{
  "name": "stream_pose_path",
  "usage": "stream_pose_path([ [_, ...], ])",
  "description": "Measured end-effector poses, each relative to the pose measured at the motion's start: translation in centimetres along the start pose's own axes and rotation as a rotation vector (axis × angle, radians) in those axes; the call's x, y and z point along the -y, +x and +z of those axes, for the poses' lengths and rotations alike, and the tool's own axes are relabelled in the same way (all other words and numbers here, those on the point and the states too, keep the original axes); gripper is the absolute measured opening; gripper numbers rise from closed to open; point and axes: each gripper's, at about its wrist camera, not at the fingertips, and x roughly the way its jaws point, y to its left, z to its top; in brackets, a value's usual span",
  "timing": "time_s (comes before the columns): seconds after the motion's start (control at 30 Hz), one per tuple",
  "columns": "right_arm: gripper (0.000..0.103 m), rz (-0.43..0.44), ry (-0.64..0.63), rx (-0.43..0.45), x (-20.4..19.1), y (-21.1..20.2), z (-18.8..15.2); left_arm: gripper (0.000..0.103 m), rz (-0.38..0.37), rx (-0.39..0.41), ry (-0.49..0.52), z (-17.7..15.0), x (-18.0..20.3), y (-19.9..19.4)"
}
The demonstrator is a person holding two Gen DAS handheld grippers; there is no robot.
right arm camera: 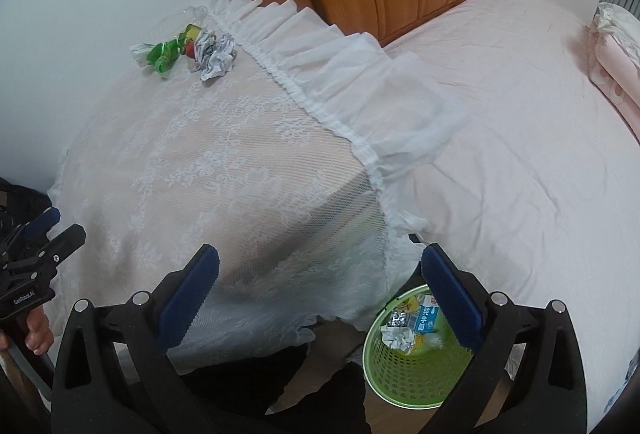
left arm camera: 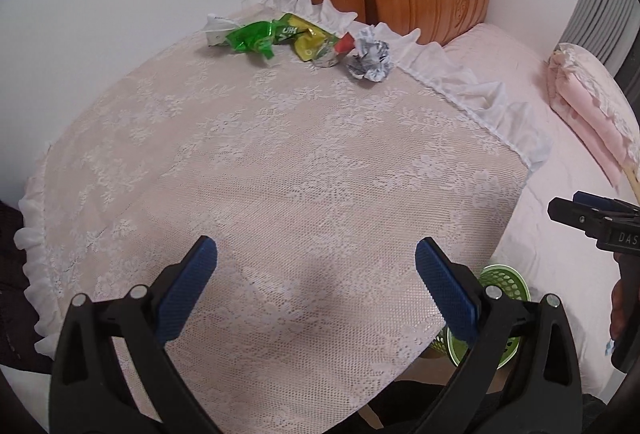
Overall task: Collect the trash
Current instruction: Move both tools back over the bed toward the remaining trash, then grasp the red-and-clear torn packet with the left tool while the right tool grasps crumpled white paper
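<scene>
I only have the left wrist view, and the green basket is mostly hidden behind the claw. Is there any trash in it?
Observer: Yes. The right wrist view looks down into the green basket: a crumpled paper ball and a blue-and-white carton lie inside.
Operator: And the right claw? I see it only side-on at my frame's edge.
Observer: Its own camera shows it open, with nothing between its fingers.
</scene>
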Motion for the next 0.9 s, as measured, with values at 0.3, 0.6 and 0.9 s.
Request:
stream_pose_path([
  [0.3,0.1,0.023,-0.066,-0.006,-5.3,4.2,5.9,0.095,-0.009,-0.04,-0.025,1.0,-2.6,2.9],
  [0.6,0.1,-0.002,-0.143,0.037,-9.7,9.4,13.4,0.095,-0.009,-0.016,0.019,3.8,-3.0,5.3],
  [0.9,0.081,-0.006,-0.123,0.014,-11.6,14.1,18.0,0.095,0.007,0.007,0.039,4.7,-3.5,5.7],
])
